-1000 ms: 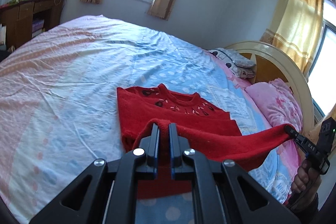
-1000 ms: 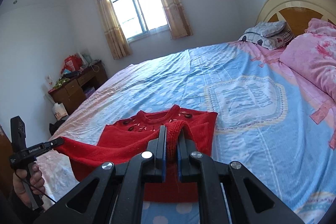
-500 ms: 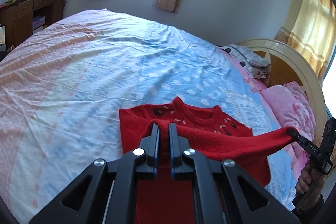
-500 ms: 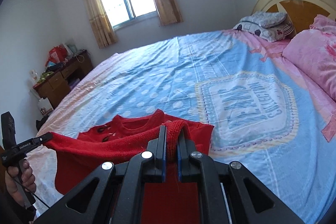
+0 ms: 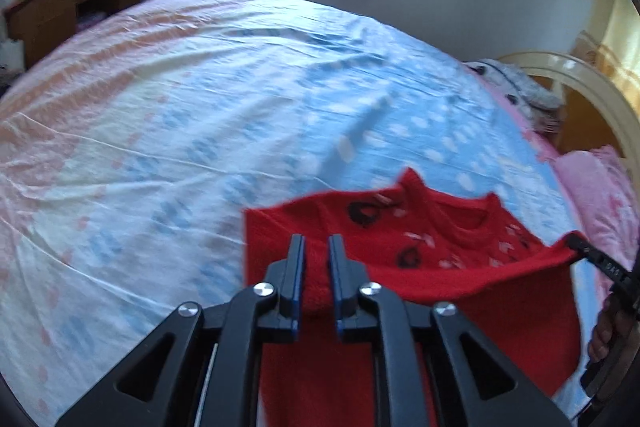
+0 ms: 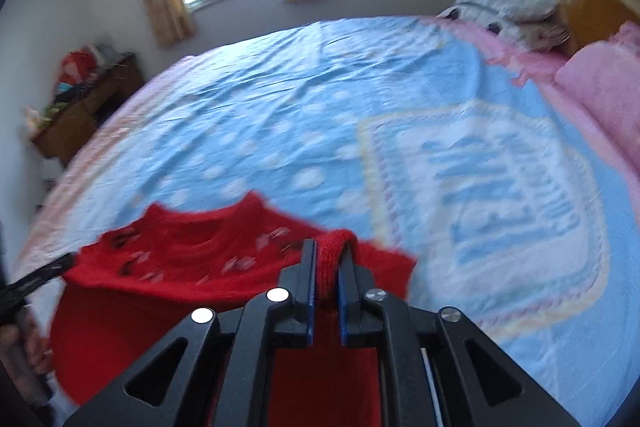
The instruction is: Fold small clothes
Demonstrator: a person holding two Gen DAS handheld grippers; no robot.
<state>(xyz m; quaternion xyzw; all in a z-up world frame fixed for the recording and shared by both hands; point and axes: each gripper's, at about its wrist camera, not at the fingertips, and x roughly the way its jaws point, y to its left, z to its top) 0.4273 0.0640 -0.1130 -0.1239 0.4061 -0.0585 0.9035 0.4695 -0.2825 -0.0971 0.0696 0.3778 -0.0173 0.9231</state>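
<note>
Red knit sweater (image 5: 420, 259) held up over the bed (image 5: 200, 115) by both tools.
Fuzzy ribbed knit, round neck, dark and white motifs, hem edge stretched between them. Right tool (image 6: 327, 267) pinches a bunched knit fold; left tool (image 5: 316, 259) has jaws slightly apart with knit between, grip unclear. Wrinkled blue-pink sheet. Since 0.5 s ago: left jaws wider, sweater carried further forward.

Red knit sweater (image 5: 400, 259) with dark motifs, folded over the bedsheet (image 5: 240, 107)
</note>
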